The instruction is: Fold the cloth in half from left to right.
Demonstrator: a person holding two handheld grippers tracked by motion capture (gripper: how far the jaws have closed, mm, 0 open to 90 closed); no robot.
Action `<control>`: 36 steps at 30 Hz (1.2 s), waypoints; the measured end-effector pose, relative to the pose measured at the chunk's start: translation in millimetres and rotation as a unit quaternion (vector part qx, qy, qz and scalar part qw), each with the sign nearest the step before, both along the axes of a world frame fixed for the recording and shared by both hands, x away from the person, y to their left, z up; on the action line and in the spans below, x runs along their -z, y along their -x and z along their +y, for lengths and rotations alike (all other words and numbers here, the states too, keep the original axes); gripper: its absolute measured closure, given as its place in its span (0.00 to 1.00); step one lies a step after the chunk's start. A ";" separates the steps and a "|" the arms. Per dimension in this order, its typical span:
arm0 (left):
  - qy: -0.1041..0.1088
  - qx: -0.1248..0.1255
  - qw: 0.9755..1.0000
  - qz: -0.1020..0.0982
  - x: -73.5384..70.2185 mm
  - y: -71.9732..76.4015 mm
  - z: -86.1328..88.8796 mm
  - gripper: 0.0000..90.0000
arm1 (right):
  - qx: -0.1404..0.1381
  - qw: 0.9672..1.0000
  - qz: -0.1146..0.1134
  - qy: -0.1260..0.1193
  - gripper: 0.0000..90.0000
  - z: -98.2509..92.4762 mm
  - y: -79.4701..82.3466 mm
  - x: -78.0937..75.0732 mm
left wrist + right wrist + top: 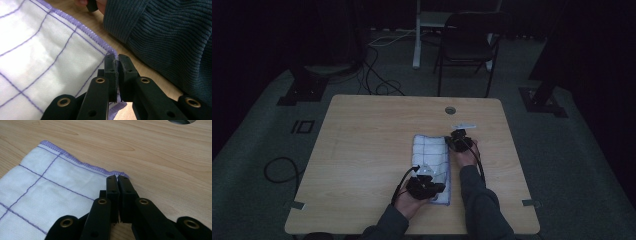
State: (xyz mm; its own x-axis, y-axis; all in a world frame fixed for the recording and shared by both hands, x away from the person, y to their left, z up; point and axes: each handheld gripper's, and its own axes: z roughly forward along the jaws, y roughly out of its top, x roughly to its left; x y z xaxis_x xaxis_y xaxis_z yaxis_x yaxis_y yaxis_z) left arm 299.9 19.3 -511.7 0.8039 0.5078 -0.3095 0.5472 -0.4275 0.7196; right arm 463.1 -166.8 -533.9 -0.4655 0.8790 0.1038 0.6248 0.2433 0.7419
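Note:
A white cloth (430,150) with thin purple grid lines and a purple hem lies folded into a long strip on the wooden table (362,150). My left gripper (441,189) is at the strip's near right corner. In the left gripper view its jaws (118,60) are shut, with the hemmed corner of the cloth (50,55) pinched between the pads. My right gripper (453,141) is at the far right corner. In the right gripper view it (117,178) is shut on the hem of the cloth (50,185), which lies flat.
A round cable hole (450,110) is set in the table beyond the cloth, also seen at the top edge (182,121). A dark ribbed sleeve (170,37) lies close to the left gripper. A black chair (469,40) and floor cables (377,80) are behind the table.

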 end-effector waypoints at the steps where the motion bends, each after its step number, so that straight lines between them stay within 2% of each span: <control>1: -0.001 0.003 1.000 0.001 0.6 0.6 -1.1 0.95 | 0.000 1.000 0.001 0.000 0.98 0.1 -0.2 0.4; 6: -0.005 0.037 0.999 0.010 2.9 7.0 -6.5 0.90 | 0.003 1.000 0.005 0.001 0.95 -0.7 -1.8 1.9; 9: 0.000 0.050 0.999 0.012 2.4 11.9 -7.6 0.85 | 0.004 1.000 0.006 0.003 0.93 -2.6 -2.5 1.8; 11: -0.003 0.049 0.999 0.005 0.8 13.3 -6.3 0.84 | 0.006 1.000 0.007 0.003 0.92 -4.1 -2.7 1.2; 16: -0.003 0.022 1.000 -0.006 -2.3 7.4 6.0 0.83 | 0.011 1.000 0.004 0.002 0.89 -8.6 -2.1 -1.2; 22: -0.008 -0.014 1.000 -0.023 -3.8 -6.3 24.9 0.79 | 0.016 1.000 0.000 -0.004 0.83 -11.9 0.5 -3.1; 29: -0.002 -0.060 0.997 -0.040 -7.7 -25.7 47.4 0.75 | 0.013 1.000 -0.004 -0.008 0.78 -10.0 5.2 -6.5; 36: -0.003 -0.101 0.993 -0.052 -11.1 -45.4 69.9 0.73 | 0.012 1.000 -0.013 -0.022 0.71 -8.9 16.1 -12.2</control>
